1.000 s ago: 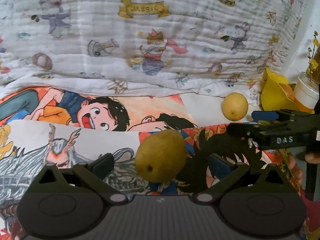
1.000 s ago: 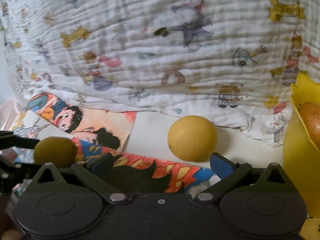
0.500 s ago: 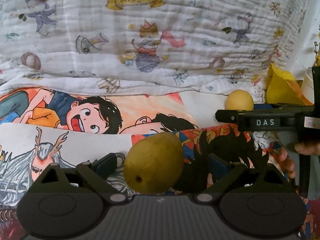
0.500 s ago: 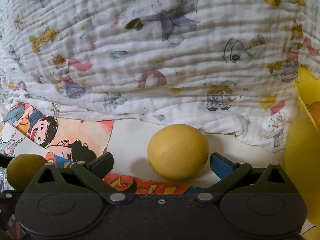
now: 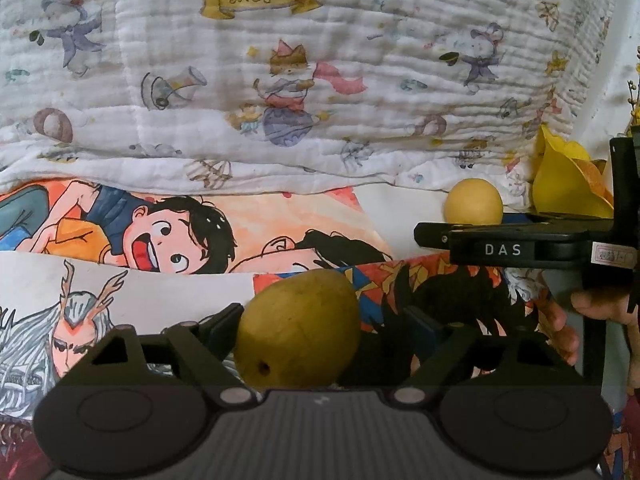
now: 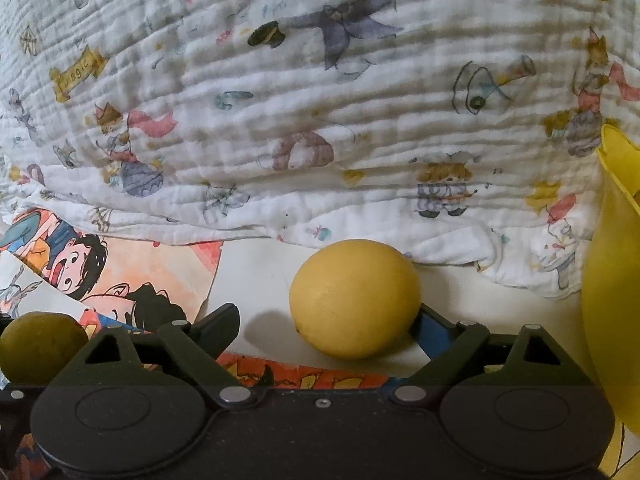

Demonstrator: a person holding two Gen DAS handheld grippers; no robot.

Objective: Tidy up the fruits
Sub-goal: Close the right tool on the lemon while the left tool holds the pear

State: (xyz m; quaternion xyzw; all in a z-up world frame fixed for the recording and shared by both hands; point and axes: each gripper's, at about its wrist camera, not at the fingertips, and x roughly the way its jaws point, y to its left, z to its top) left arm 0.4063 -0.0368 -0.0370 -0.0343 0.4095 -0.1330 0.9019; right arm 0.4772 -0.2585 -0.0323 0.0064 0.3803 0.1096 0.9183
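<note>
closed in on the lemon (image 6: 354,298) with the right gripper (image 6: 328,320), fingers wide, right pad touching it, fruit now larger than a second before. kept left gripper (image 5: 320,320) wide around the pear (image 5: 298,330). yellow bowl (image 6: 612,280) close by; both grasps likely next.

Yellow lemon (image 6: 354,298), olive-green pear (image 5: 298,330) — cartoon-printed white blanket (image 5: 320,80).

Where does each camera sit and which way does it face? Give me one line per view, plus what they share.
Left wrist: on the left gripper, facing forward over a pear between its open jaws toward the blanket; the right gripper and the person's hand show at right.
Right wrist: on the right gripper, facing a lemon between its open jaws.
Shared: pear, lemon, blanket, yellow bowl.
</note>
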